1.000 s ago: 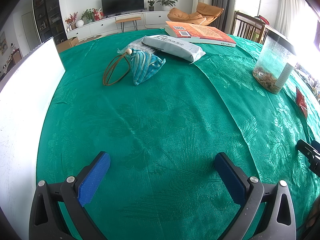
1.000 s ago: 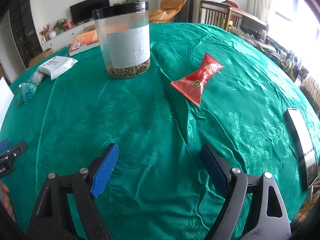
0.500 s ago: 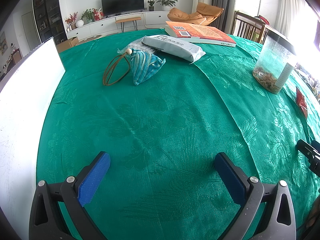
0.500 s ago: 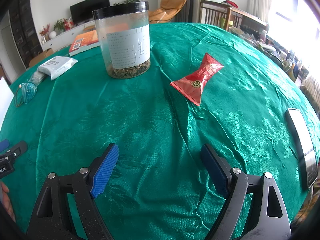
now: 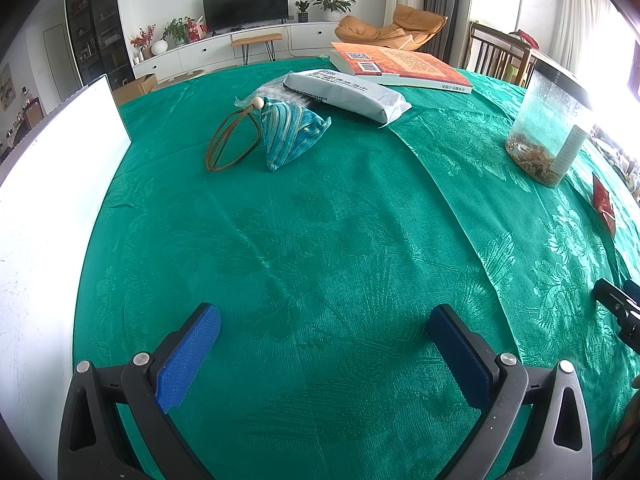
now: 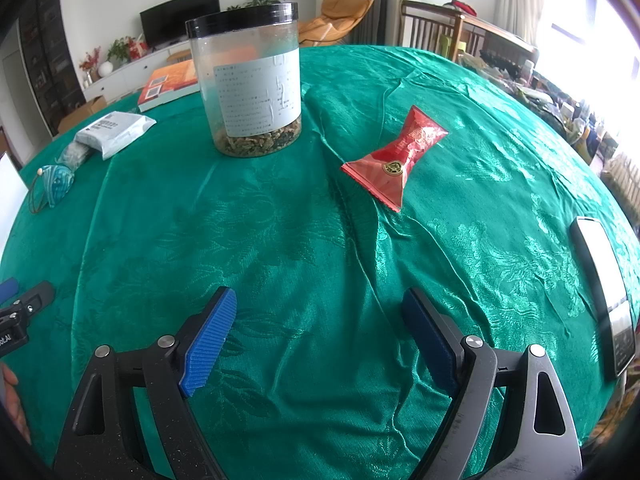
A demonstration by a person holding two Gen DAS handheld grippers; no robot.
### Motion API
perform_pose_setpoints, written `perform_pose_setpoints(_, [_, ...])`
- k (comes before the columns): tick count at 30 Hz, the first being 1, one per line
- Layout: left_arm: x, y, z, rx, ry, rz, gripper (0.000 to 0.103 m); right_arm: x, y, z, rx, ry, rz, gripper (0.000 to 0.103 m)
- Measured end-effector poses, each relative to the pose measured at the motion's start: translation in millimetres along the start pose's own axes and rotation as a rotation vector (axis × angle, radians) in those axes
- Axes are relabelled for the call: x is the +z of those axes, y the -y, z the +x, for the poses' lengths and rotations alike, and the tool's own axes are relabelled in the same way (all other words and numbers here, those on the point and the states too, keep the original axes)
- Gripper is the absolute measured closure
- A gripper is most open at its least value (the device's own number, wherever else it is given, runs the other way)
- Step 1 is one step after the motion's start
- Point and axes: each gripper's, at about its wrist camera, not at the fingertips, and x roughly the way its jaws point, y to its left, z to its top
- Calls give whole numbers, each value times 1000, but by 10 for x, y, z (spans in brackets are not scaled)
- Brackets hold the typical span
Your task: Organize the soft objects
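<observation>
Right gripper (image 6: 316, 320) spread empty, red packet (image 6: 396, 160) ahead, slightly right; left gripper (image 5: 324, 328) likewise agape. Risk: slippery foil squirting from pads.

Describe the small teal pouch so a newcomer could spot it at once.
On the green tablecloth, look toward the far side, near the white packet and the orange book. The pouch lies just in front of that packet; it alone is striped teal cloth, pyramid-shaped, with a brown cord loop and wooden bead.
</observation>
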Motion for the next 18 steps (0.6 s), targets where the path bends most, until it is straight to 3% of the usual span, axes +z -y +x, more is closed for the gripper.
perform_pose_setpoints(6, [105,-50,-20,-31,-23,-48,0,0,0,-1,0,0,0,16])
perform_pose_setpoints(10, [375,-188,-128,-58,37,-142,0,0,0,-2,0,0,0,16])
perform_pose_setpoints(14, [774,-270,-39,-38,78,-164,0,1,0,-2,0,0,0,16])
perform_pose_setpoints(18, [1091,-346,254,34,63,-152,0,0,1,-2,1,0,0,16])
